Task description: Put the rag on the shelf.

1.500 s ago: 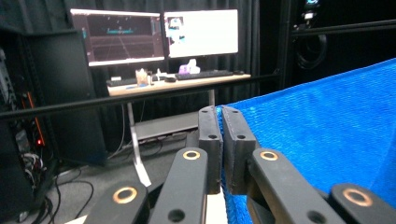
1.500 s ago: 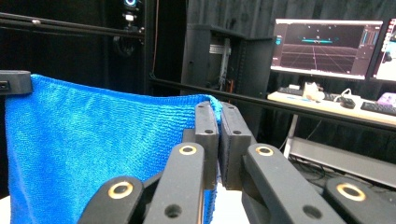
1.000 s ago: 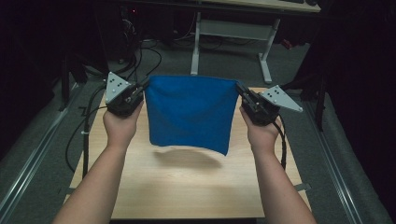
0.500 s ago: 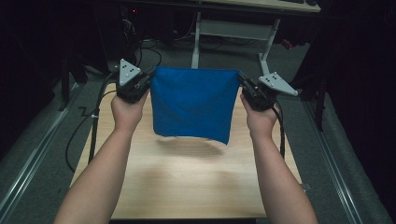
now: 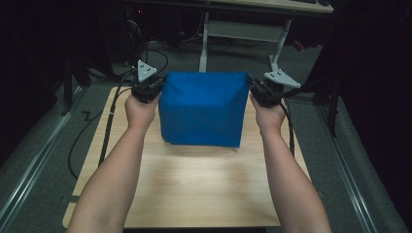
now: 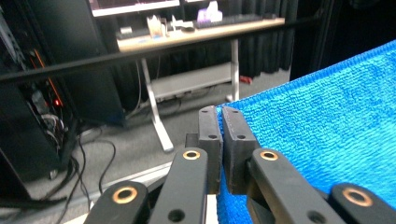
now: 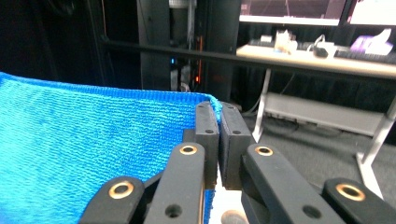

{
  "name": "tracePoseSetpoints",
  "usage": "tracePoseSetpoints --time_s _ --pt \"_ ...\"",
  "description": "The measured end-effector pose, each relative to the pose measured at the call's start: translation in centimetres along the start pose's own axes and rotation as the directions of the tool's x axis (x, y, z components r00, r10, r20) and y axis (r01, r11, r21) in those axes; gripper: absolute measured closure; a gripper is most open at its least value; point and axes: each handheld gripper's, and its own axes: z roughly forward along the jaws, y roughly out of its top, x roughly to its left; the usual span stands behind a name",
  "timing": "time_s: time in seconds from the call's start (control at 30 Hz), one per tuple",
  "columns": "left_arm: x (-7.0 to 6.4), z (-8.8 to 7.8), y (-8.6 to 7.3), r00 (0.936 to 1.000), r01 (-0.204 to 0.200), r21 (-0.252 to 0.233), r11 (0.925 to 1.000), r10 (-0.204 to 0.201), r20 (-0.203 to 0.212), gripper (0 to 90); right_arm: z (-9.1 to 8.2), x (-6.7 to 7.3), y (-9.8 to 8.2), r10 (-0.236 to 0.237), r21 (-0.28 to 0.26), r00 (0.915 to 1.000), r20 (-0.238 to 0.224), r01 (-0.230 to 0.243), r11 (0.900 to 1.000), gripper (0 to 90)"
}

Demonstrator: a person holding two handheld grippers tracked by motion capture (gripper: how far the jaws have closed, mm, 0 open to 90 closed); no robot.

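So at the bottom of the high view two bare forearms come up over the wooden surface, which is bare in the lower half of the frame. Further up, around the middle, each hand holds a claw: the left claw sits mid-left and the right claw mid-right, each with a grey three-cornered plate on top and a cable trailing off. Stretched between them is the blue cloth, held up by its two top corners with its lower edge hanging close over the surface. In the left gripper view the left claw is pinched tight on the cloth's corner, and the right gripper view shows the right claw clamped on the other corner the same way. Behind all that, at the top of the frame, there's a desk on white legs.
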Motion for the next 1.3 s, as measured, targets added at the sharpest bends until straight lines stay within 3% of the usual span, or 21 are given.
tracePoseSetpoints --time_s 0.13,0.4,0.5,0.53,0.67,0.87,1.17,1.3 --pt "0.3 0.8 -1.6 0.9999 0.013 0.048 0.9987 -0.013 0.01 87.3 1.1 -0.1 -1.1 -0.014 0.04 0.9999 -0.004 0.014 0.999 88.7" --pt "0.5 1.6 -4.0 0.9986 0.035 0.099 0.9944 -0.038 0.037 87.3 2.1 -0.1 -2.8 -0.015 0.086 0.9998 -0.014 0.016 0.996 88.7" --pt "0.3 2.0 -4.9 0.9982 0.019 0.153 0.988 -0.028 0.054 87.2 2.4 -0.1 -3.6 -0.011 0.111 0.9998 -0.019 0.013 0.994 88.7" --pt "0.1 2.1 -5.4 0.9982 0.011 0.157 0.9876 -0.02 0.056 87.2 2.5 0.0 -4.2 -0.014 0.123 0.9996 -0.023 0.017 0.992 88.7" --pt "0.2 2.1 -7.2 0.9944 0.067 0.161 0.9847 -0.079 0.071 87.2 2.7 0.1 -5.4 -0.009 0.149 0.9996 -0.028 0.013 0.989 88.7" --pt "-0.1 2.1 -8.7 0.9918 0.079 0.174 0.9815 -0.095 0.086 87.2 2.8 0.2 -7.0 -0.008 0.178 0.9994 -0.032 0.014 0.984 88.7" --pt "-1.0 1.8 -11.2 0.9819 0.098 0.203 0.9744 -0.128 0.14 87.2 2.6 0.7 -9.8 0.016 0.226 0.998 -0.06 -0.002 0.974 88.6" --pt "-1.2 1.7 -11.8 0.9783 0.117 0.208 0.9712 -0.148 0.144 87.2 2.5 1.0 -10.5 0.013 0.232 0.9978 -0.065 0.002 0.973 88.6"
